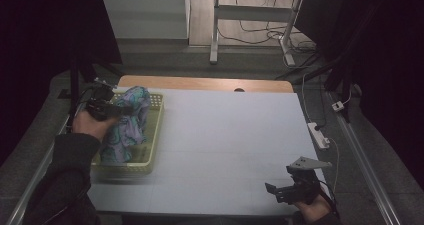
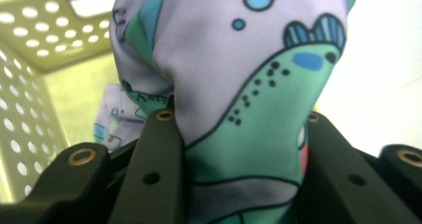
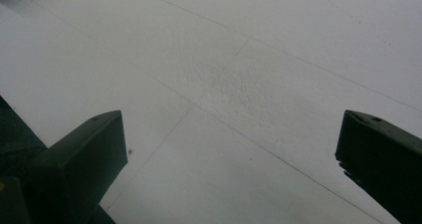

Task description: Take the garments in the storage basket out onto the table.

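Dim room, white tabletop point(image 1: 225, 135), floor and cables beyond. Yellow perforated basket point(image 1: 155, 127) at far left of tabletop, long axis running away from the person. Patterned cloth point(image 1: 127, 122) bunched inside basket, stretched along that same axis, upper end raised above the rim. Left gripper point(image 1: 107, 109) at basket's left rim, jaws closed on a fold of cloth point(image 2: 249, 84), fabric pinched between them and rising straight ahead. Right gripper point(image 1: 285, 191) well apart from basket, near the table's front right edge, jaws spread wide over bare surface, holding nothing. Probably lifting cloth up and out of basket, toward the table's middle; left hand point(image 1: 90, 125) much the nearer.
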Motion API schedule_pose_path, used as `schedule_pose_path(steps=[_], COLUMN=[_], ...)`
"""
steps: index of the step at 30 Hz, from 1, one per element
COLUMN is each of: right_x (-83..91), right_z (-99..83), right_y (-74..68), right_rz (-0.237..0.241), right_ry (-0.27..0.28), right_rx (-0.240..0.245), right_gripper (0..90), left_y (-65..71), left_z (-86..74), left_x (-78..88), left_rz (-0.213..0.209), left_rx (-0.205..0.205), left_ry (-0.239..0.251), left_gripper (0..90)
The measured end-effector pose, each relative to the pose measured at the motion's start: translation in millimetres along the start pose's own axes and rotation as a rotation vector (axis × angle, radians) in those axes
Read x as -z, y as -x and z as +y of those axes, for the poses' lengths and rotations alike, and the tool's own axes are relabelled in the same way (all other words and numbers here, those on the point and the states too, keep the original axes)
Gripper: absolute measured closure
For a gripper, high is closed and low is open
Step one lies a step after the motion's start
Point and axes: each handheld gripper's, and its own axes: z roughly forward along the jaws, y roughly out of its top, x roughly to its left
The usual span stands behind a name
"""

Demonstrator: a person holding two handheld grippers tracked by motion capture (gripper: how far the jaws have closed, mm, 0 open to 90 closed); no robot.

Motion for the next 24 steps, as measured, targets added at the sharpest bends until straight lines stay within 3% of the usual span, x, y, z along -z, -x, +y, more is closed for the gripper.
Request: schedule_pose_path(steps=[12,24], right_x=[0.0,0.7], right_z=[0.1,-0.2], right_y=[-0.4,-0.6], right_rz=[-0.002,-0.014], right_ry=[0.0,0.006], right_rx=[0.001,0.002], right_gripper=[0.0,0.5], left_y=[24.9,54.4], left_z=[22.0,43.9], left_x=[24.4,33.9], left_rz=[-0.028,-0.075], left_rx=[-0.065,-0.128], left_ry=[0.049,0.077], left_gripper=[70.7,70.6])
